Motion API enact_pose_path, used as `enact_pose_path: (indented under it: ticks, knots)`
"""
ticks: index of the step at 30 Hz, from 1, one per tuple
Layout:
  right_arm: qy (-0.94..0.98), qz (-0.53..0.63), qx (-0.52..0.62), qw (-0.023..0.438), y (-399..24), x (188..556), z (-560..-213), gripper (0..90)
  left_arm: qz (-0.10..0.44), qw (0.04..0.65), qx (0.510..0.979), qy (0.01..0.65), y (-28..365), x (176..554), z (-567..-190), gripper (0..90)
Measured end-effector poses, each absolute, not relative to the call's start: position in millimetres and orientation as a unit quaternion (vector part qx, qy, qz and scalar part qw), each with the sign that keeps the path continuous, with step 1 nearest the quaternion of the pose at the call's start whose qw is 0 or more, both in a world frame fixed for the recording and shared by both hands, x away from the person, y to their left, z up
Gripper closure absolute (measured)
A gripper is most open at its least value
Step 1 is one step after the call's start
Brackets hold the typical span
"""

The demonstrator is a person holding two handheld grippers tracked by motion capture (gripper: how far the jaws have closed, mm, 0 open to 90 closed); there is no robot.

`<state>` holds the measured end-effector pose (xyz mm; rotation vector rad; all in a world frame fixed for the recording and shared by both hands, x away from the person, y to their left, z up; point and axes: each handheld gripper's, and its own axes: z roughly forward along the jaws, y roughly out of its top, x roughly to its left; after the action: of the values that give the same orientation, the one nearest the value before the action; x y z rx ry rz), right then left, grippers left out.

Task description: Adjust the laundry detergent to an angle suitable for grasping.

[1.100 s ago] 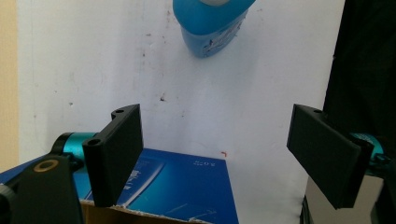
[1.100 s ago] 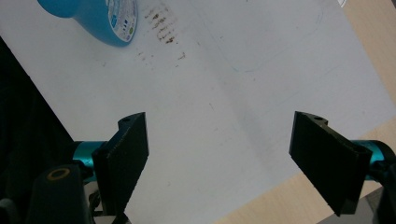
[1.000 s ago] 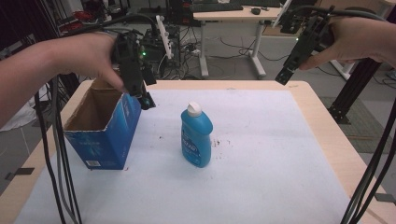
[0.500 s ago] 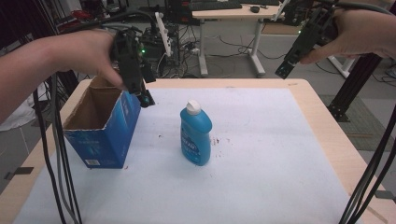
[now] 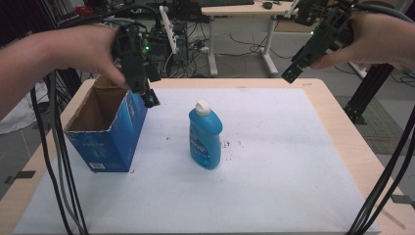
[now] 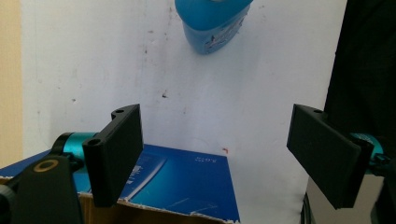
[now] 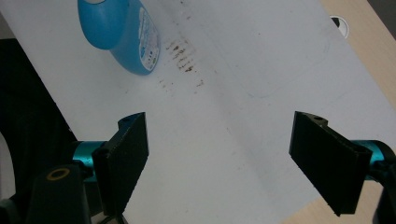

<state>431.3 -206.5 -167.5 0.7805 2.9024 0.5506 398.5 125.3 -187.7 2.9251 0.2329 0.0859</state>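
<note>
A blue bottle (image 5: 205,138) with a white cap stands upright in the middle of the white mat (image 5: 274,171); its base also appears in the left gripper view, bottle (image 6: 212,25), and in the right gripper view, bottle (image 7: 120,32). An open blue cardboard box (image 5: 105,128) stands to its left, with its blue wall (image 6: 187,182) under my left jaws. My left gripper (image 5: 149,98) hangs over the box's right rim, jaws wide apart and empty (image 6: 215,158). My right gripper (image 5: 290,74) is held high above the table's far right edge, open with nothing between the jaws (image 7: 219,158).
Brown stains mark the mat (image 7: 180,53) beside the bottle. The wooden table edge (image 5: 342,122) frames the mat. Black cables (image 5: 56,161) hang down at the left and cables (image 5: 386,181) at the right. Desks and gear stand behind the table.
My right gripper has drifted slightly up and to the right. The left gripper, the box and the bottle have stayed put.
</note>
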Motion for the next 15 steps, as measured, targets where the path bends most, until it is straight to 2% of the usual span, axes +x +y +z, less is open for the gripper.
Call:
enact_pose_path:
  ticks: [15]
  knots:
    - [0.948, 0.203, 0.243, 0.038, -179, 416, -195, 19.1, 0.030, 0.102, 0.991, 0.079, 126, 396, -187, 18.6]
